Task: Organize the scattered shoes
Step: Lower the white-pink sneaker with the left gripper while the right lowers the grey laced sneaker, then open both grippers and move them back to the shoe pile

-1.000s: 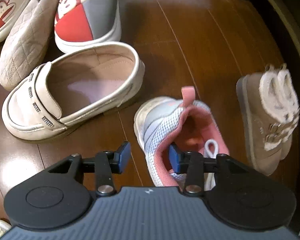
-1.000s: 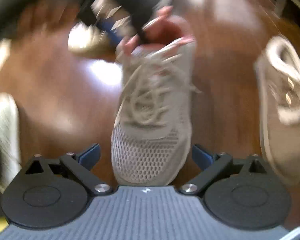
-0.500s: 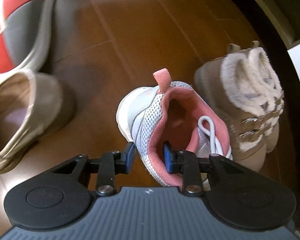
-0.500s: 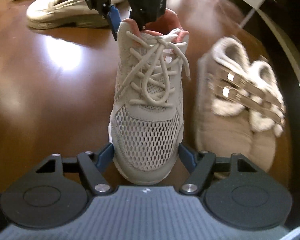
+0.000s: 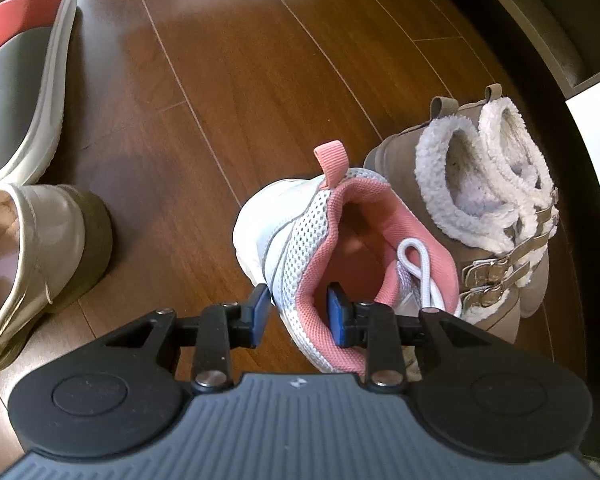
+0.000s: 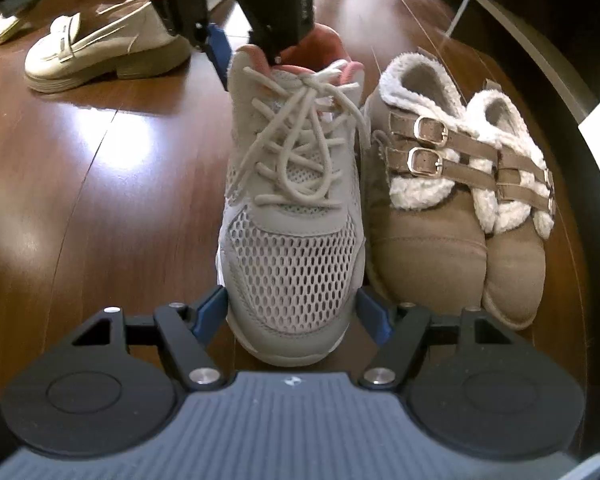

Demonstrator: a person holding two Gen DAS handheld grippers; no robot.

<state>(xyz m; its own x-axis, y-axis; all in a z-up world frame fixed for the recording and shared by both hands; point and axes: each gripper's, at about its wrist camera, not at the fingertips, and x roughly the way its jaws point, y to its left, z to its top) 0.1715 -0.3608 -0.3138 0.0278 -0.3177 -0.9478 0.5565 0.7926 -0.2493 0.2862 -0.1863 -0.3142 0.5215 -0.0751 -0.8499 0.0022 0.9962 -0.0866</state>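
Observation:
A grey mesh sneaker with pink lining (image 5: pixel 312 240) stands on the wood floor beside a pair of tan fleece-lined boots (image 5: pixel 480 200). My left gripper (image 5: pixel 298 312) is shut on the sneaker's side collar, one finger inside the shoe. In the right wrist view the sneaker (image 6: pixel 296 208) points toward me, with the boots (image 6: pixel 452 200) to its right. My right gripper (image 6: pixel 290 314) straddles the sneaker's toe, its pads touching both sides. The left gripper (image 6: pixel 236 56) shows at the sneaker's heel.
A cream loafer (image 5: pixel 28 256) and a red-and-grey slip-on (image 5: pixel 16 80) lie on the left. The loafer (image 6: pixel 100 48) also shows far left in the right wrist view. A dark ledge and a white panel (image 5: pixel 596 152) border the floor to the right of the boots.
The sneaker has moved right, up against the tan boots, held by my left gripper. My right gripper has closed in around its toe.

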